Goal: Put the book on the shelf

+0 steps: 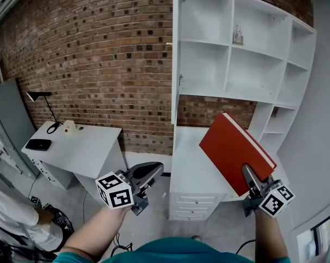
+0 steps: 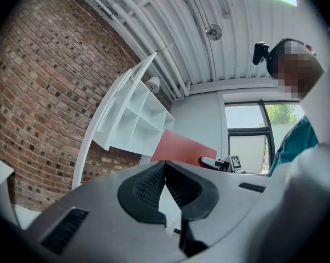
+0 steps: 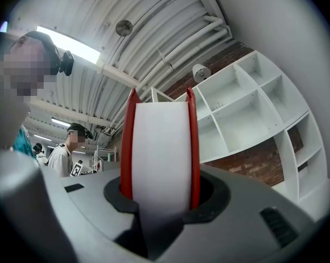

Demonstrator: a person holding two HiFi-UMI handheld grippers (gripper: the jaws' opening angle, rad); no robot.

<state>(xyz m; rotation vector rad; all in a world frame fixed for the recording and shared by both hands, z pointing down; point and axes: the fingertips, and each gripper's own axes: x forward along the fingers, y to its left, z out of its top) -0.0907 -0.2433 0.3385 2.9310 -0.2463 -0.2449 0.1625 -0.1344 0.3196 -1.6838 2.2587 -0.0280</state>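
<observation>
The red book [image 1: 236, 153] sits in the lower right of the head view, clamped at its lower edge by the right gripper [image 1: 251, 175] and raised at a tilt, its cover facing up and to the left. In the right gripper view the book [image 3: 160, 147] stands upright in the centre of the frame, white page block between two red covers, with the black pads pressed against both covers. It is in the air in front of the white shelf unit [image 1: 247, 53], which fills the upper right of the head view, and touches none of its compartments.

The left gripper [image 1: 148, 171] is at lower centre, well apart from the book. In its own view the pads meet at their tips with nothing between them.

Below the shelves is a white drawer cabinet [image 1: 192, 201]. A brick wall [image 1: 99, 53] spans the upper left. A white desk [image 1: 82, 147] with a black desk lamp [image 1: 44, 100] stands at middle left, and a person [image 1: 11, 212] in white is at the lower left corner.
</observation>
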